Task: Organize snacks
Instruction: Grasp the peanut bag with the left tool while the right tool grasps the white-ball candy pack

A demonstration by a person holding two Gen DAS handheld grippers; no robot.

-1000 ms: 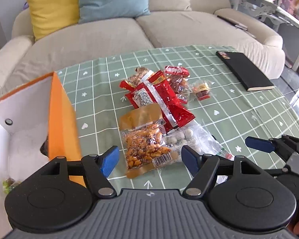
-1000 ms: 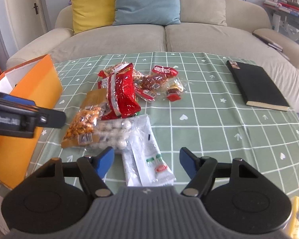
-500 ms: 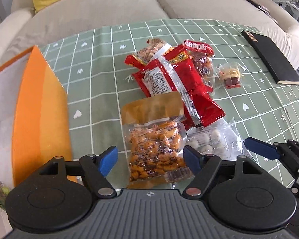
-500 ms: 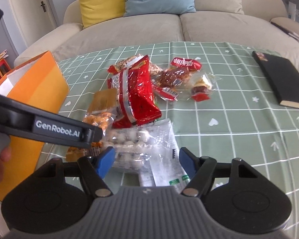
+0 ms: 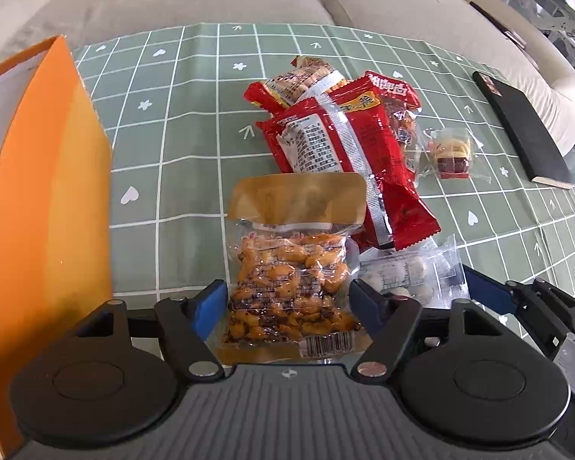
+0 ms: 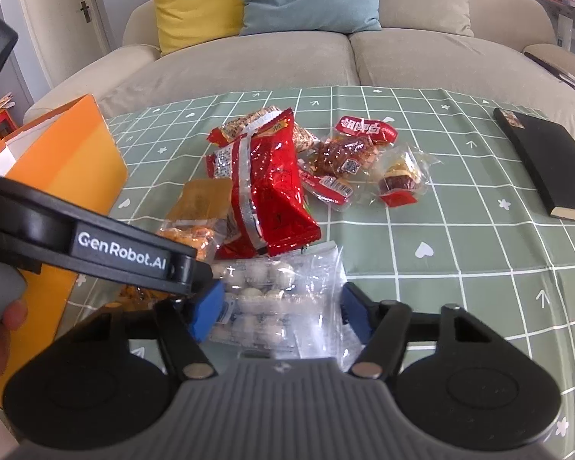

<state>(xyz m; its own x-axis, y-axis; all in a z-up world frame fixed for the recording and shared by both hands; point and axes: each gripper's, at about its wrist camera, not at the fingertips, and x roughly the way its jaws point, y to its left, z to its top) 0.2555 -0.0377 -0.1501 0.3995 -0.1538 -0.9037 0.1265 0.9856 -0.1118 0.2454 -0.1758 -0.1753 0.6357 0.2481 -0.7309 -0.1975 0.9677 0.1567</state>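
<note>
Hiding behind left claw (image 6: 195,287): peanut pack (image 6: 189,235).

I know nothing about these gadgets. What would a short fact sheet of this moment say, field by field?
Setting: green checked tablecloth in front of a beige sofa
Left gripper: open, fingers either side of the orange nut packet
Right gripper: open, fingers either side of the clear packet of white balls
Other snacks: big red packet, small wrapped sweet
Container: orange paper bag, on the left
Bystander: black notebook, far right
</note>
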